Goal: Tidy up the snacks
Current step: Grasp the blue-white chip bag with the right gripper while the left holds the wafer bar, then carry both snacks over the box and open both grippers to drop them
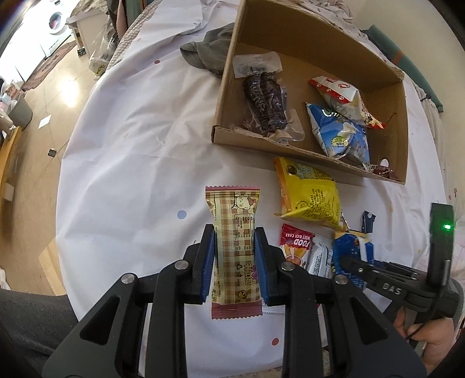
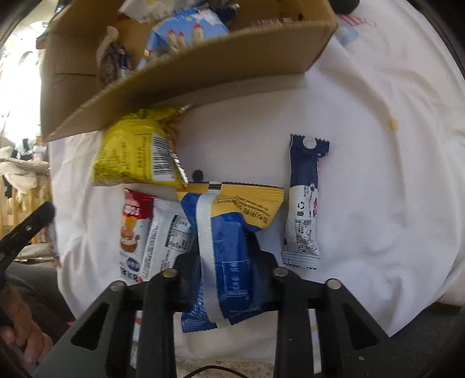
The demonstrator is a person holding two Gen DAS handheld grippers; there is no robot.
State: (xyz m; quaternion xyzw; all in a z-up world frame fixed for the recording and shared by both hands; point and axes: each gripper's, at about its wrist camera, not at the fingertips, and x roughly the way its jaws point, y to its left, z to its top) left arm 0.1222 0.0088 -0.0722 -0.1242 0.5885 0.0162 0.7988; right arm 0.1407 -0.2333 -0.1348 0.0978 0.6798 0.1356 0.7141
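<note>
My left gripper [image 1: 234,241] is shut on a plaid beige snack bar [image 1: 234,250] and holds it over the white tablecloth. My right gripper [image 2: 225,256] is shut on a blue and yellow snack packet [image 2: 229,247]; it also shows in the left wrist view [image 1: 353,256]. A cardboard box [image 1: 402,122] at the back right holds a dark sausage pack [image 1: 266,101], a red-white bag [image 1: 340,96] and a blue bag [image 1: 340,133]. Loose on the cloth lie a yellow bag [image 1: 309,194], a red rice cake packet [image 1: 295,245], a white packet [image 2: 165,232] and a navy-white bar [image 2: 303,203].
A grey cloth [image 1: 207,51] lies left of the box. The table's left edge drops to a wooden floor [image 1: 49,96] with a washing machine [image 1: 56,20] far back. The box's near wall [image 2: 203,67] stands just beyond the loose snacks.
</note>
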